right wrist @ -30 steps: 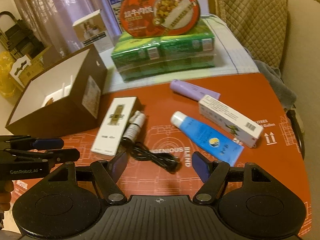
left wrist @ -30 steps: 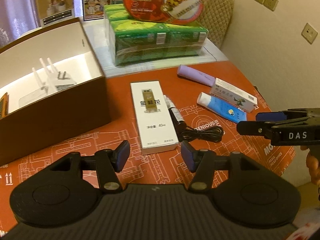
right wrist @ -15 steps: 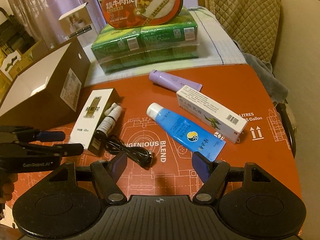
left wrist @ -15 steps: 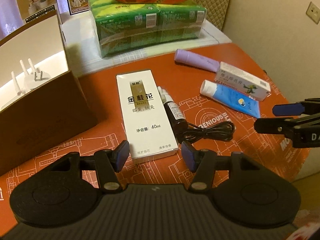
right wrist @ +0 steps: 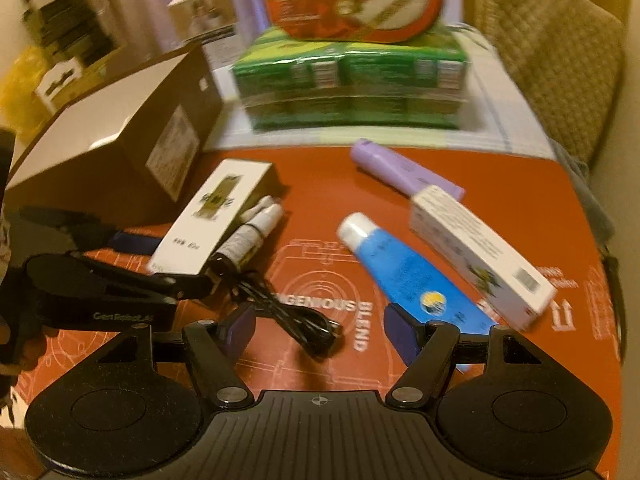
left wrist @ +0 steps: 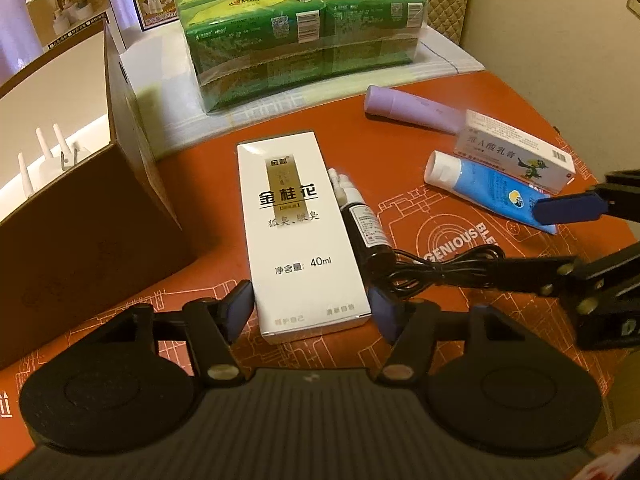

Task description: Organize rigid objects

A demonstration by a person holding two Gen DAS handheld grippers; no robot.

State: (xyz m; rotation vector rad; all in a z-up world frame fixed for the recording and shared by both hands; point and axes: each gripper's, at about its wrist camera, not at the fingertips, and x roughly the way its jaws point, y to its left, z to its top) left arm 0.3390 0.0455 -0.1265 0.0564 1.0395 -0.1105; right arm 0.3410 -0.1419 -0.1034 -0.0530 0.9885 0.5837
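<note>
Left wrist view: my left gripper [left wrist: 310,310] has just been widening, its unclenched jaws straddling the white box's [left wrist: 298,236] near end without pressing. Right of that box lie a spray bottle [left wrist: 362,224] and cable [left wrist: 436,264]. My right gripper [right wrist: 320,330] hangs released, empty.

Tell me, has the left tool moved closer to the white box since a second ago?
Yes. The left tool has come down and forward; its opening jaws now straddle the white box's near end.

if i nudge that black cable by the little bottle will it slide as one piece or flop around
The black cable lies in a loose, untied bundle, so it would probably flop and trail rather than slide whole. It looks thin and light. One end runs up against the dark spray bottle, which might roll.
</note>
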